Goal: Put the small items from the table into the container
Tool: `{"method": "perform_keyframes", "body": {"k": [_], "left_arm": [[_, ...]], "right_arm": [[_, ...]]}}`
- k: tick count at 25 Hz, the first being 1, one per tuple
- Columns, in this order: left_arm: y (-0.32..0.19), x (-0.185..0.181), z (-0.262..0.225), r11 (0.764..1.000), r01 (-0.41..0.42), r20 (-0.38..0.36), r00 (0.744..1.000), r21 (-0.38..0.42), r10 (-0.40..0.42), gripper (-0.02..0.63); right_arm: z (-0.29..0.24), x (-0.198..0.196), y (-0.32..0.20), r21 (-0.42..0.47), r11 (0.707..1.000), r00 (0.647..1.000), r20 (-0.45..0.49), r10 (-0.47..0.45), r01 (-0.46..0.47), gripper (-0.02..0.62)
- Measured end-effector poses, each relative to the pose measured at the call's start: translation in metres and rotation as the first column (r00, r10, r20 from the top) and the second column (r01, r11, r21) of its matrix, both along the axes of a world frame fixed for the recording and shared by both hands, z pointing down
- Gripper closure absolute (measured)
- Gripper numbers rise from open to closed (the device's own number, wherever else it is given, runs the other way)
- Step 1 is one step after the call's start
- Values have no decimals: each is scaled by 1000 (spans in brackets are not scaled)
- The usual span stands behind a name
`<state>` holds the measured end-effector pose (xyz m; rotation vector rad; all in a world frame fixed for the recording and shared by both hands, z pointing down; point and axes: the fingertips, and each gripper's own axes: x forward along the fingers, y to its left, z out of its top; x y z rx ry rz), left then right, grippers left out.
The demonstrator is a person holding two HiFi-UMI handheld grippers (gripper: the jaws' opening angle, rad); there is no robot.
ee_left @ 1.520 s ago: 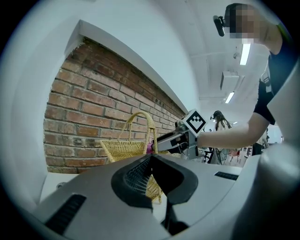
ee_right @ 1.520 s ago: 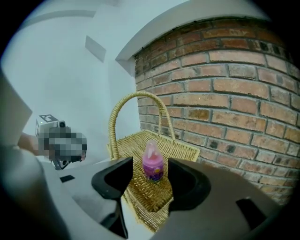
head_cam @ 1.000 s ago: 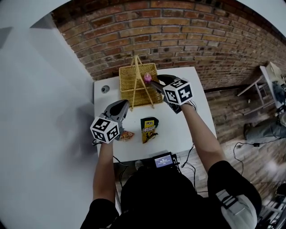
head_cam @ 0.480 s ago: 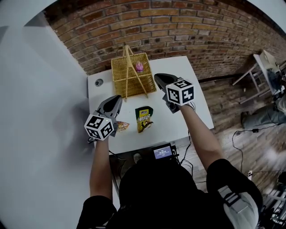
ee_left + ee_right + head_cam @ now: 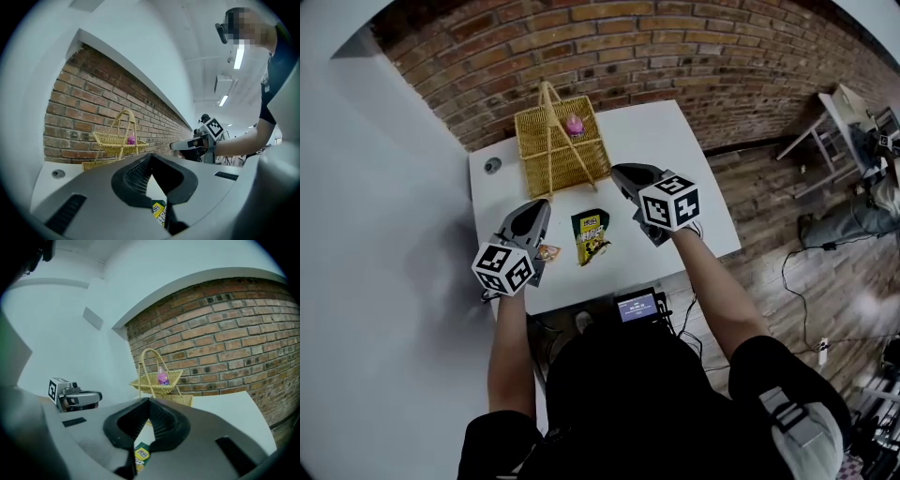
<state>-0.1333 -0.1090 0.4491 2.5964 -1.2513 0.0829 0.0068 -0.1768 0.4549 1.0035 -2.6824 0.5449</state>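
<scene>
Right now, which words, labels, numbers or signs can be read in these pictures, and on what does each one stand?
No text is legible.
Green and yellow packet: printed label, too blurred to read.
Orange packet: too small to read.
Small screen: lit lines, too small to read.
Marker cube: black-and-white squares, no letters.

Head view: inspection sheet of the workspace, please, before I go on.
Surface: white table, mostly bare.
Job's things: small pink bottle in the yellow wicker basket; green-yellow snack packet and small orange packet on the table.
Clutter: grey round disc near the table's far left corner; small screen by the near edge.
Grippers: left gripper and right gripper both shut, empty.
Cables: black cable on the floor, right.
Surroundings: brick wall behind.
</scene>
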Motion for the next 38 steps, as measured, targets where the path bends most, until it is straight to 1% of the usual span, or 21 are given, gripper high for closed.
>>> {"method": "perform_keyframes", "body": {"k": [4,9,14,22,27,31,34,36,38], "left_arm": [[6,2,9,1000,-2,-2,1000,-17,2,598],[12,5,18,1000,0,31,1000,-24,1,598],[13,2,22,999,14,-25,1000,-36,-15,598],[15,-4,26,999,34,-33,999,-42,-35,598],[19,-5,31,998,36,-61,997,-58,-39,598],[22,-9,35,997,62,-58,996,-52,-65,598],[24,-12,38,995,83,-48,995,-50,-85,598],[25,-14,41,994,93,-45,994,-52,-95,598],[27,-14,43,994,92,-43,995,-56,-94,597]], "right_arm": [[10,-2,11,-21,1000,1000,2,-13,13,583],[21,-4,20,-41,999,1000,2,-22,22,583],[26,-3,25,-58,998,1000,14,-24,25,583],[37,0,32,-90,995,999,27,-30,32,583],[45,-2,36,-113,992,998,43,-48,53,583],[57,-5,38,-134,988,997,25,-73,75,581],[65,-9,42,-160,982,995,38,-97,102,580],[72,-13,45,-179,976,992,46,-118,124,563],[81,-17,48,-199,969,989,29,-143,146,506]]}}
